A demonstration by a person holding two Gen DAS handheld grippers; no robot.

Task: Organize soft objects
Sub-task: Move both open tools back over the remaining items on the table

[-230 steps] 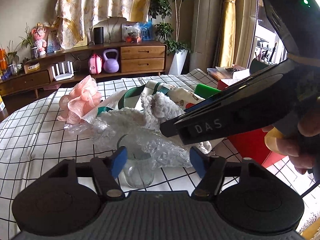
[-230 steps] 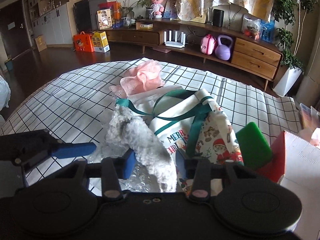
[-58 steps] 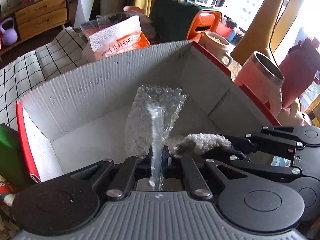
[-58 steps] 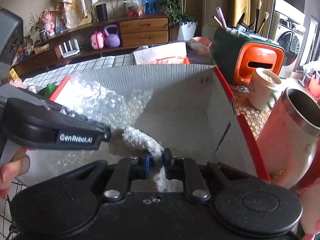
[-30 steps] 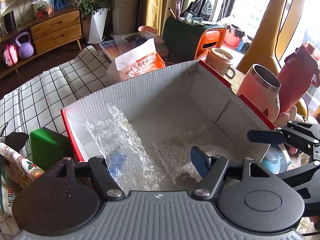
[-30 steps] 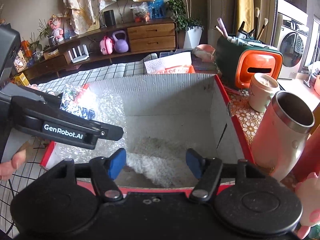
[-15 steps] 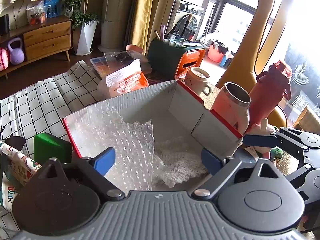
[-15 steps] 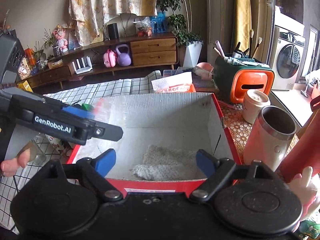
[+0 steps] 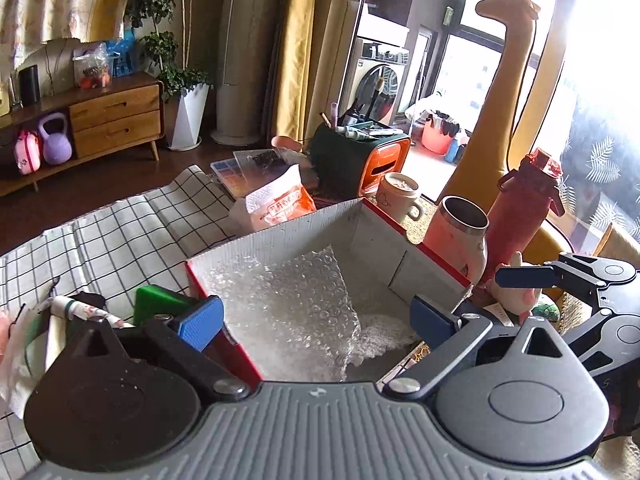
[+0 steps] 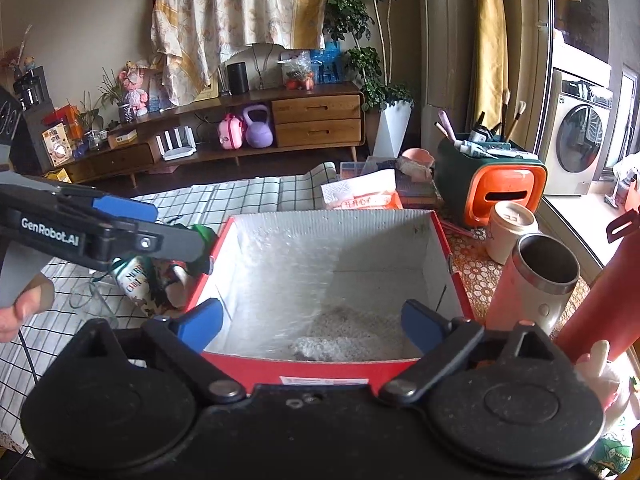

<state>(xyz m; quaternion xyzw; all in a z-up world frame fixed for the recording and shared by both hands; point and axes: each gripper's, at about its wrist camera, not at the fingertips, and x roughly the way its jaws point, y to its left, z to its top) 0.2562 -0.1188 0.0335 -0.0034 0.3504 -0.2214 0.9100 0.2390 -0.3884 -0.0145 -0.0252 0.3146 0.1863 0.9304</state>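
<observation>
The left claw (image 9: 316, 320) is spread wide with nothing gripped; the right claw (image 10: 310, 324) is opening, its jaws empty, above the red box (image 10: 328, 370) at frame centre. A steel cup (image 10: 536, 280) and red bottle (image 9: 520, 216) stand just right of it, a green block (image 9: 160, 302) to its left. Inside, crinkled clear bubble wrap (image 9: 296, 304) leans on the left wall; a fluffy white cloth (image 10: 348, 334) lies on the floor.
</observation>
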